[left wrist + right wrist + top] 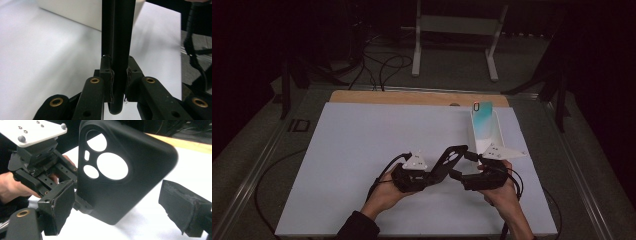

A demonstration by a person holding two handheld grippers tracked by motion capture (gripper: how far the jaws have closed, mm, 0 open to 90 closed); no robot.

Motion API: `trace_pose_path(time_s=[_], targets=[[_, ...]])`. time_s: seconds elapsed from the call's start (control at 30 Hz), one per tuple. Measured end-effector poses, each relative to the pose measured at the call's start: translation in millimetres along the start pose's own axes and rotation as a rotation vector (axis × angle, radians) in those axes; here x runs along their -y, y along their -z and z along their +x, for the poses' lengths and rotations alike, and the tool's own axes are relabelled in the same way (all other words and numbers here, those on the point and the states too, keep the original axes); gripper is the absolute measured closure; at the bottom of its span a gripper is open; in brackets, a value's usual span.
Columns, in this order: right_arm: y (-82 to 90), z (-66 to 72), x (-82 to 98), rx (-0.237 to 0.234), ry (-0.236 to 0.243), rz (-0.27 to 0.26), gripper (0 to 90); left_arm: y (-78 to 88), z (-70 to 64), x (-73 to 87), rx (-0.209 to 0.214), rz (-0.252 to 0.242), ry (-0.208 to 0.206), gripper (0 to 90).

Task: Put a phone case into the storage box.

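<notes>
The black phone case is up off the white worktop, between the two hands at its near edge. The left gripper has its jaws clamped on the case's edge; in the left gripper view the pads pinch the thin rim, with the case standing up edge-on between them. The right gripper has its jaws spread wide, one pad close by the case's lower corner, the other well clear, so it presses on nothing. The whole weight hangs from the left grip alone.

The job now looks like carrying the case to the phone standing in the white holder at the far right. To do that well, keep the left grip firm and square on the rim, since the hold is narrow and a twist could lever the case loose. It probably matters to turn the camera cut-outs toward the phone's lens end, though the phone's orientation is hard to read from here. Draw the right gripper back before moving.
</notes>
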State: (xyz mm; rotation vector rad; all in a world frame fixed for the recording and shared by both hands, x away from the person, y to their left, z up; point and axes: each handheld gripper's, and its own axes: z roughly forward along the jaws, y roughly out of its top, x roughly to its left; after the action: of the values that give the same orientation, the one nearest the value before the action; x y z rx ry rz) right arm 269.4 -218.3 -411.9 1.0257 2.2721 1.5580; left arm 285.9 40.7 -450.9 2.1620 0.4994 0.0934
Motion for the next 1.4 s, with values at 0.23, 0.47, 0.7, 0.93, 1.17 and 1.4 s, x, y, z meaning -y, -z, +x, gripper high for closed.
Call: trace_pose_path(time_s=[0.23,0.47,0.7,0.93,1.17,1.4], targets=[[0.3,-0.4,-1.8,0.027,-0.034,-0.024,10.0,1.5,1.8,2.8,-0.028,0.000,0.019,80.4],[-0.4,3.0,-6.8,0.048,-0.076,-0.070,9.5,2.7,1.2,2.9,-0.063,-0.022,0.033,80.4],[-6.3,12.0,-17.1,0.047,-0.103,-0.114,9.6,3.5,0.8,3.6,-0.079,-0.038,0.040,80.5],[-15.6,12.9,-19.0,0.089,-0.157,-0.137,9.6,7.1,-0.2,4.1,-0.091,-0.059,0.039,80.6],[-24.4,8.0,-18.3,0.067,-0.229,-0.167,9.5,7.1,-1.5,4.0,-0.087,-0.067,0.033,80.8],[-32.0,3.7,-18.3,0.034,-0.262,-0.200,9.2,6.5,-3.4,3.7,-0.072,-0.077,0.024,80.8]])
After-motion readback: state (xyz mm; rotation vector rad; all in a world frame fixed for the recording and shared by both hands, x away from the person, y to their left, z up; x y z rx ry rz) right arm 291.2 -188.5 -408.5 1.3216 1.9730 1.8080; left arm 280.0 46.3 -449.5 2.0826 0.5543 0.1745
